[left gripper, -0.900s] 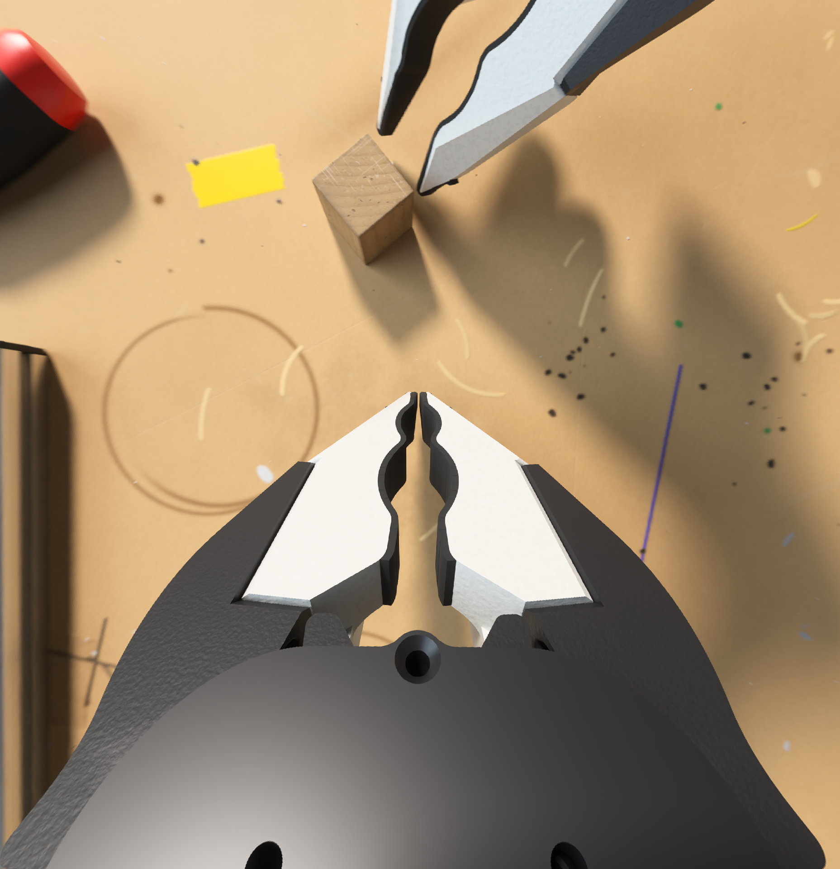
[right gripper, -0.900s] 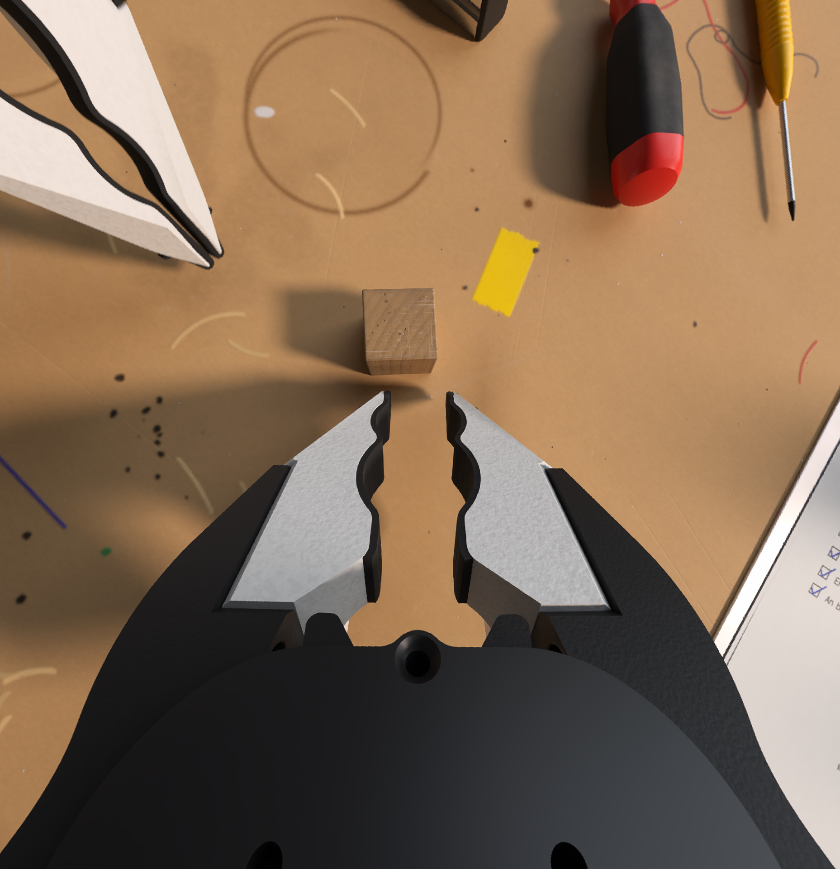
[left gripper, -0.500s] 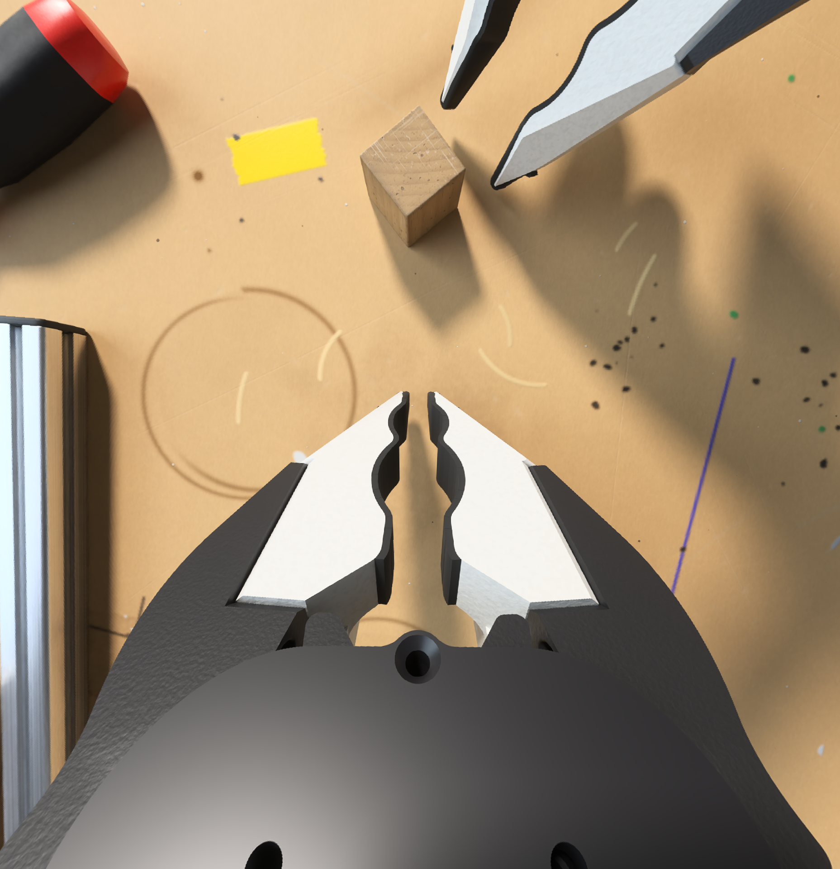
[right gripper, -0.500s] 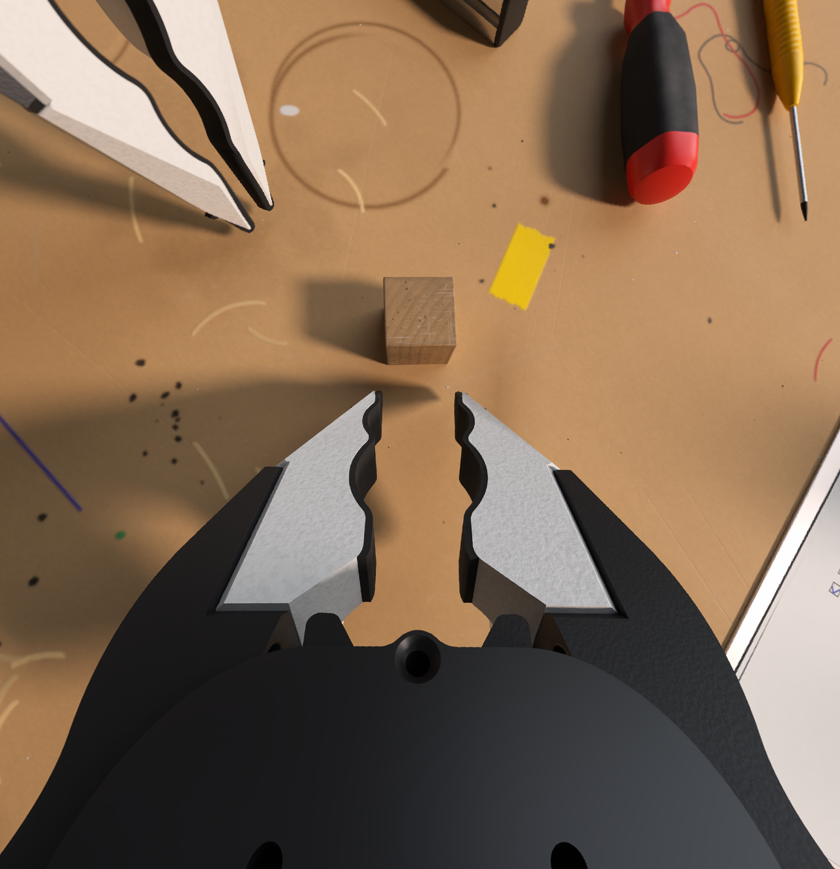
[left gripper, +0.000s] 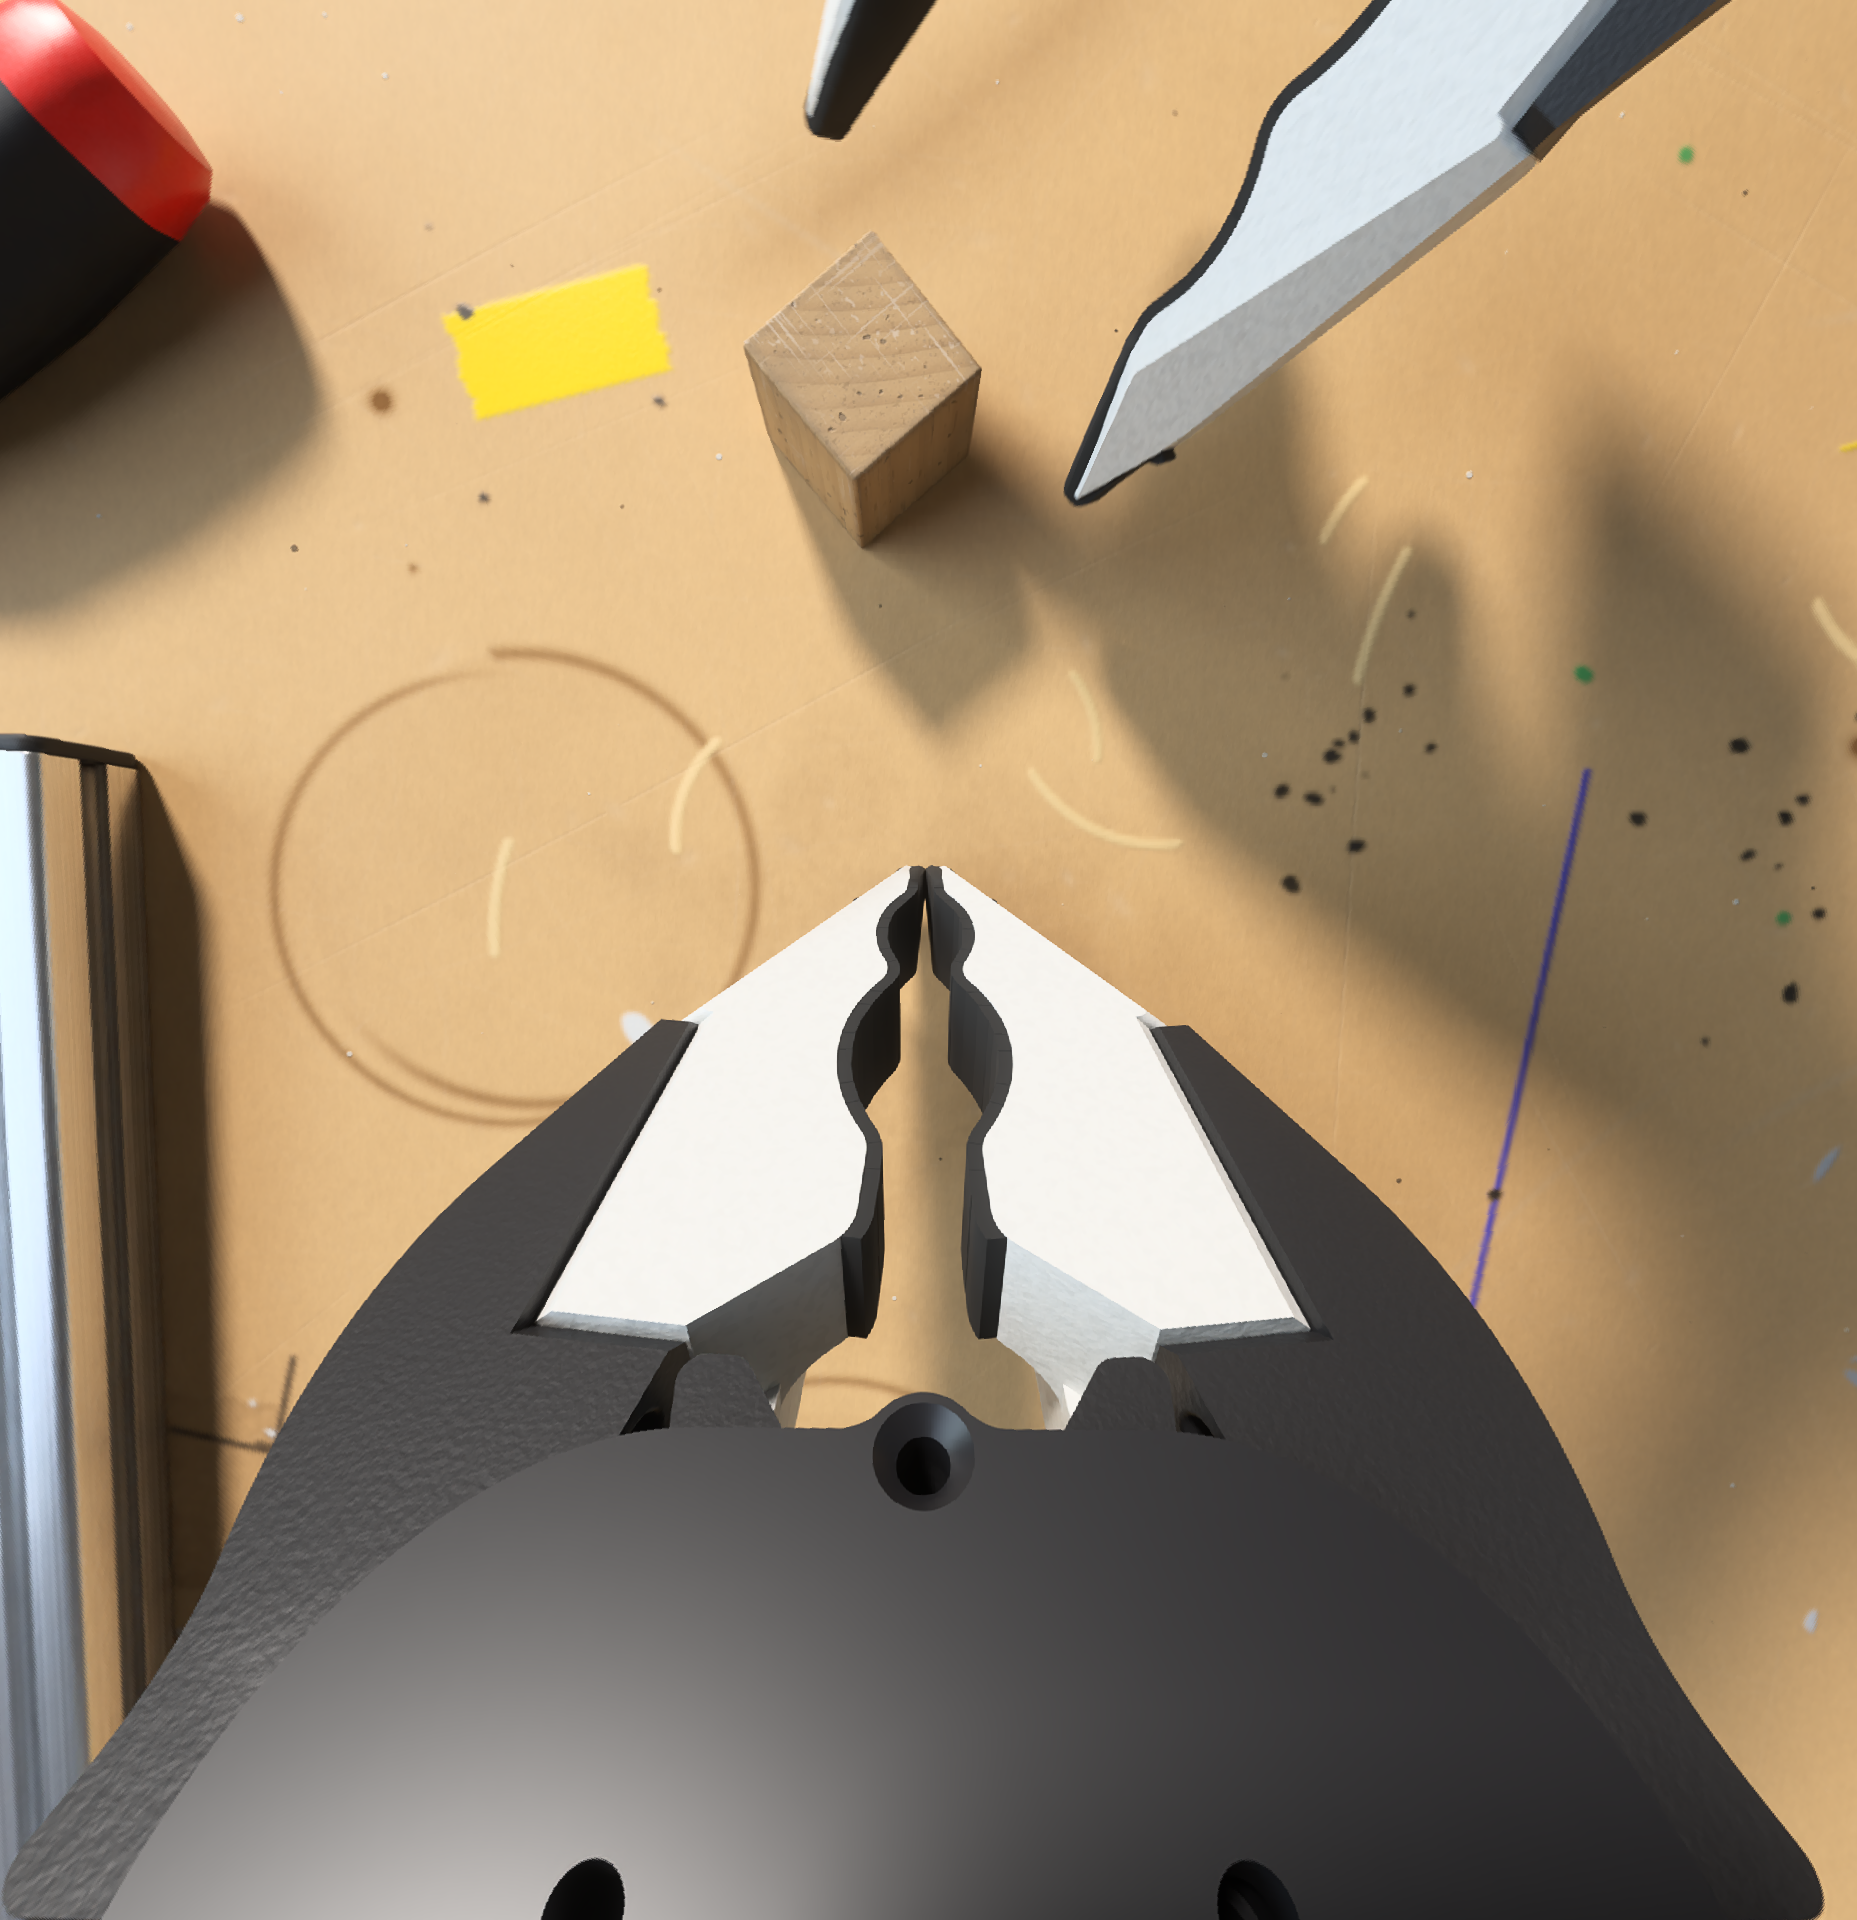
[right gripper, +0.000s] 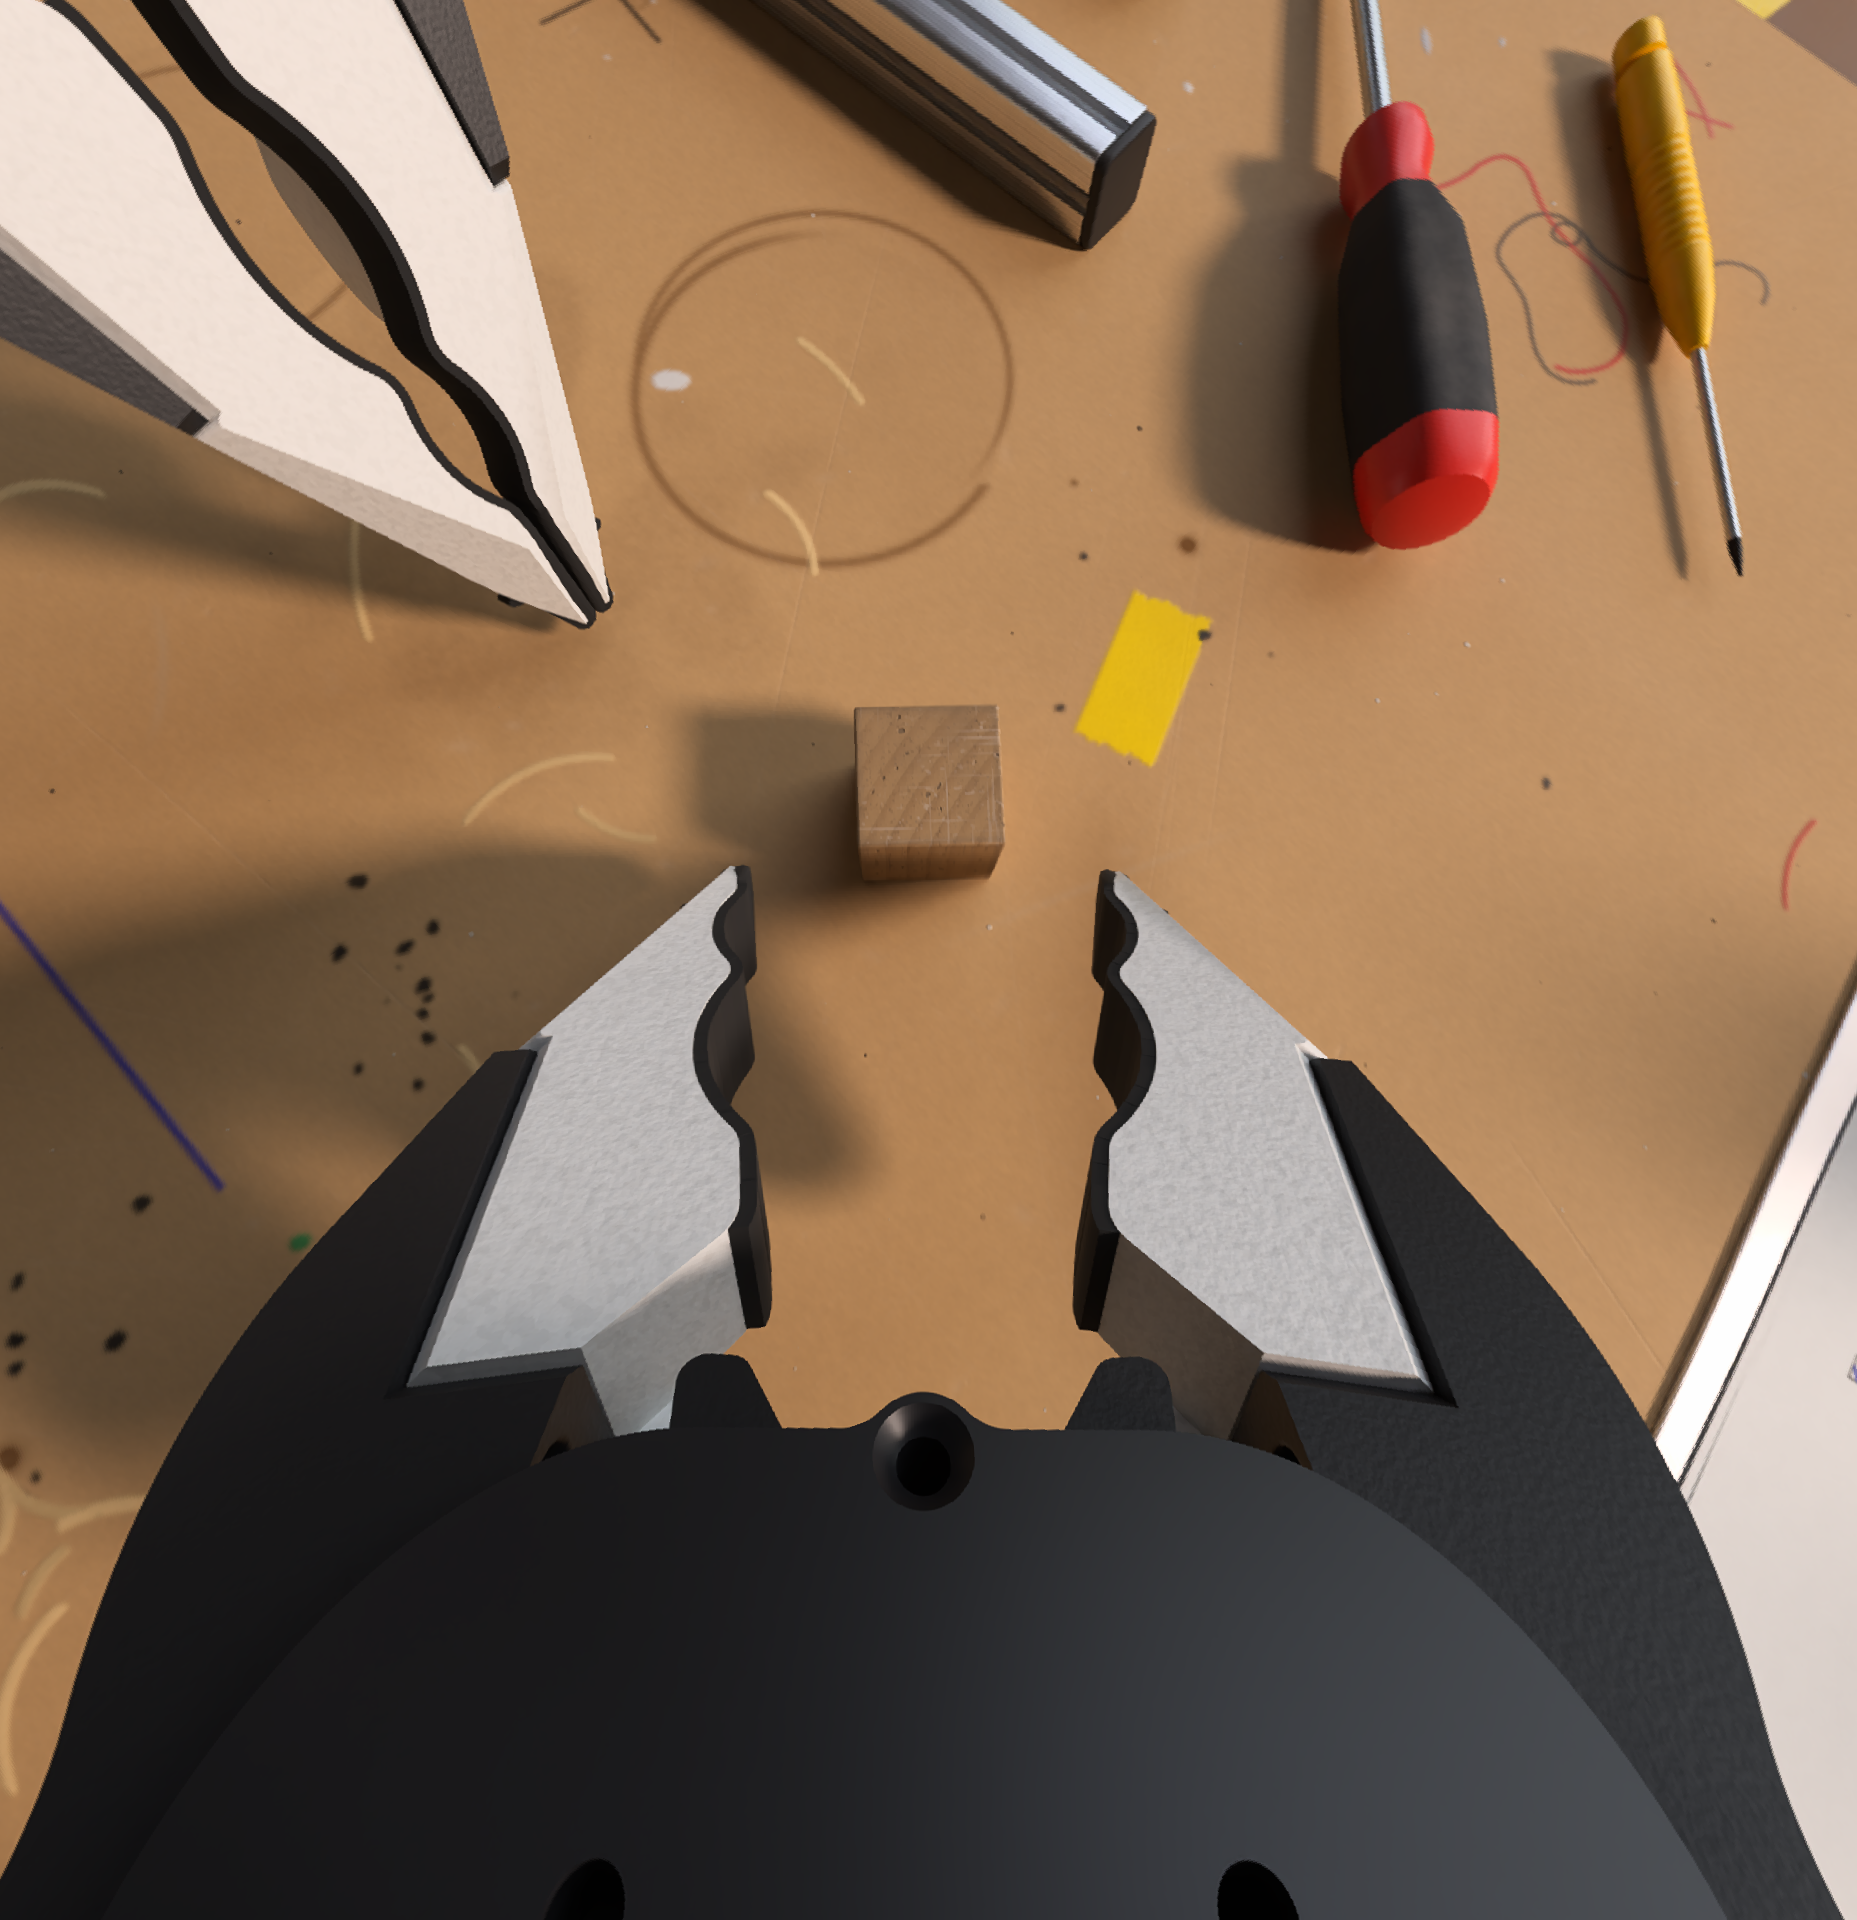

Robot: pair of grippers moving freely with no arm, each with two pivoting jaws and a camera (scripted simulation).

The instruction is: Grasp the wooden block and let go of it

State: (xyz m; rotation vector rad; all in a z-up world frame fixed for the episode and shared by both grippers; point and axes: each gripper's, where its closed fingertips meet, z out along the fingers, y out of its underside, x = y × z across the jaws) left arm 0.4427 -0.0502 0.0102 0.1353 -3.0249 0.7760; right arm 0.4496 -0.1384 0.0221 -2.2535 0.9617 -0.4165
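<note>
Brown bench (right gripper: 1423, 935), speckled. Wooden block (right gripper: 929, 790) centre frame, yellow tape (right gripper: 1144, 677) just right. Red-black screwdriver (right gripper: 1417, 343), yellow screwdriver (right gripper: 1667, 197) upper right; metal bar (right gripper: 986, 114) top.

My left wrist view looks steeply down along my left hand-held gripper (left gripper: 922, 871) at the counter (left gripper: 1163, 644), close above it. My right wrist view looks down along my right hand-held gripper (right gripper: 924, 878), facing the opposite way. Both share the wooden block (left gripper: 864, 379) in the upper middle of each frame, the yellow tape (left gripper: 558, 340) beside it, and the ring mark (left gripper: 311, 790).
</note>
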